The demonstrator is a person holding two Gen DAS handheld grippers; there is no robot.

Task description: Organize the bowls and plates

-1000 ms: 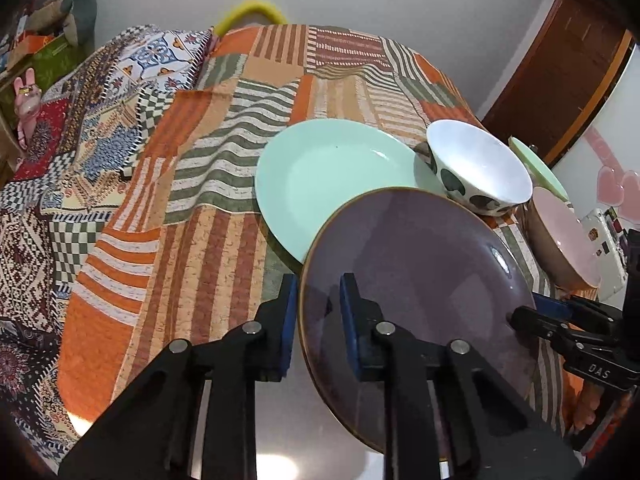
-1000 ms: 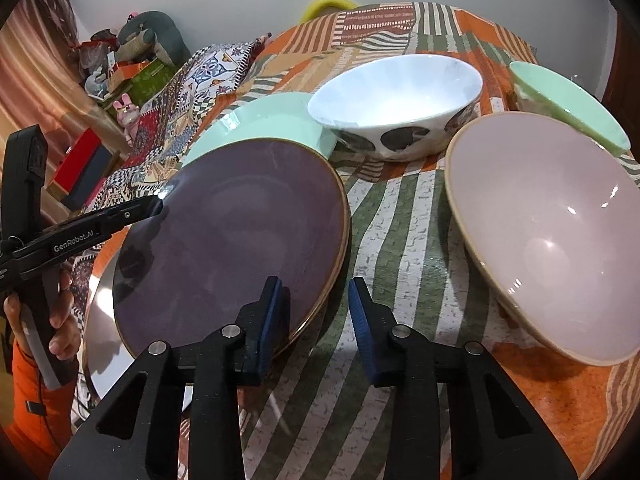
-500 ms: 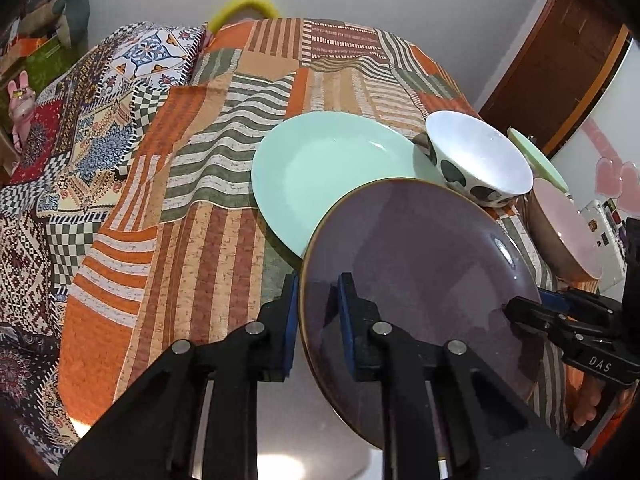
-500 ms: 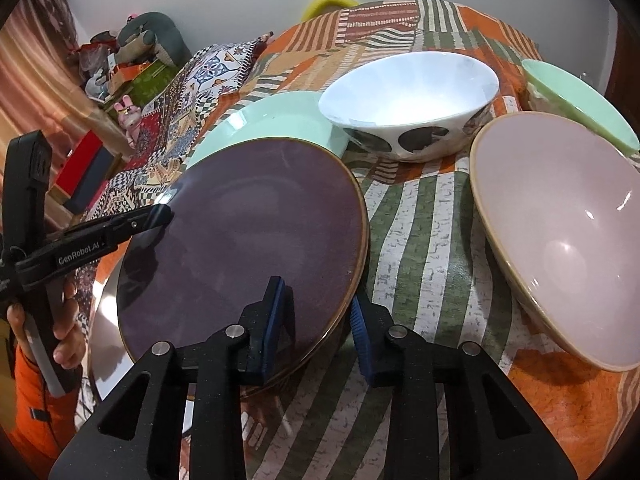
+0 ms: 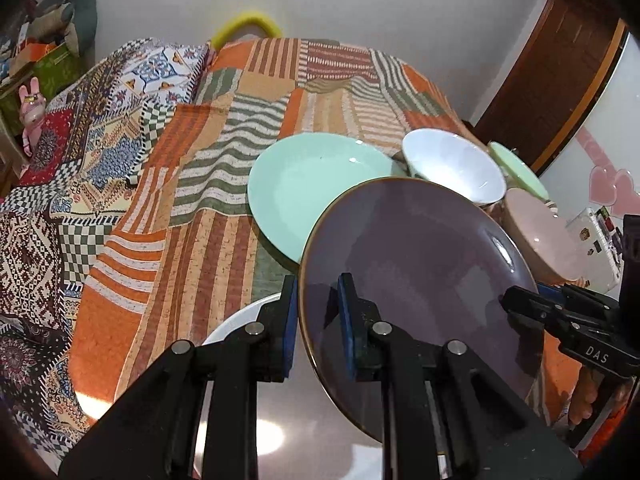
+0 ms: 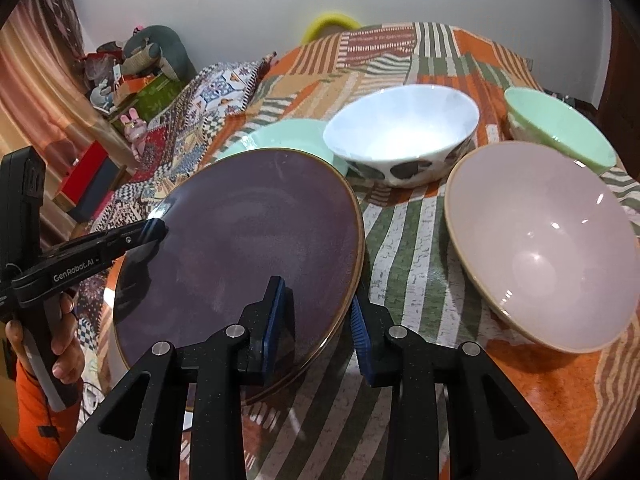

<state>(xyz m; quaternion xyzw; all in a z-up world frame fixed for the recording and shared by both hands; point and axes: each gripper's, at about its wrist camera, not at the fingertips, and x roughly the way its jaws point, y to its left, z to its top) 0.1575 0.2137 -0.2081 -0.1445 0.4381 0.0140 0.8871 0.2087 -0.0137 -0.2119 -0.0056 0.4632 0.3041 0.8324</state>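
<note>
1. Two grippers clamped on purple plate (image 5: 420,264): left gripper (image 5: 318,316) on its left rim, right gripper (image 6: 320,320) on the opposite rim.
2. Plate tilted, off the tablecloth (image 5: 224,184), partly covering mint plate (image 5: 316,184).
3. White plate (image 5: 236,320) below, mostly hidden by left fingers (image 5: 288,312).
4. White bowl (image 6: 404,136), pink bowl (image 6: 540,240), green bowl (image 6: 560,128) on the cloth to the right; green bowl cut off at frame edge.
5. Hand (image 6: 60,344) on left handle, partly out of frame.
</note>
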